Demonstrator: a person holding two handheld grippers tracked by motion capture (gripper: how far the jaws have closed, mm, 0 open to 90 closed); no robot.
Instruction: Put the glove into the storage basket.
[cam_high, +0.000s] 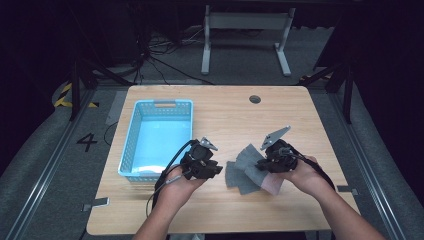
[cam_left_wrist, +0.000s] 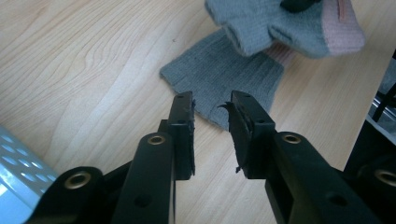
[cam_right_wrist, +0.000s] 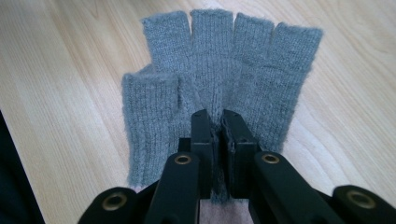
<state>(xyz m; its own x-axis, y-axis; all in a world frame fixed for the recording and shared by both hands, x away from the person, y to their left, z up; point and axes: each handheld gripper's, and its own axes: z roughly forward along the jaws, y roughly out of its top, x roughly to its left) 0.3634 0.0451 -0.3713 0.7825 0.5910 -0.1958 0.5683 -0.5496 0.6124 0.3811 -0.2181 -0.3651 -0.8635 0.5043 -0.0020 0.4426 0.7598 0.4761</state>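
Right gripper (cam_right_wrist: 216, 122) pinching grey glove (cam_right_wrist: 219, 60); left gripper (cam_left_wrist: 211, 108) agape beside.

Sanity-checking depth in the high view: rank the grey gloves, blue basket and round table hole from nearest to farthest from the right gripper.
From the right gripper:
1. Grey gloves: under its jaws and just to its left; it pinches one.
2. Round table hole: straight beyond it, near the far edge.
3. Blue basket: far left, past the left gripper.

The wooden bench (cam_high: 230, 115) carries a blue basket (cam_high: 132, 135) at nine o'clock and grey gloves (cam_high: 242, 172) at five.
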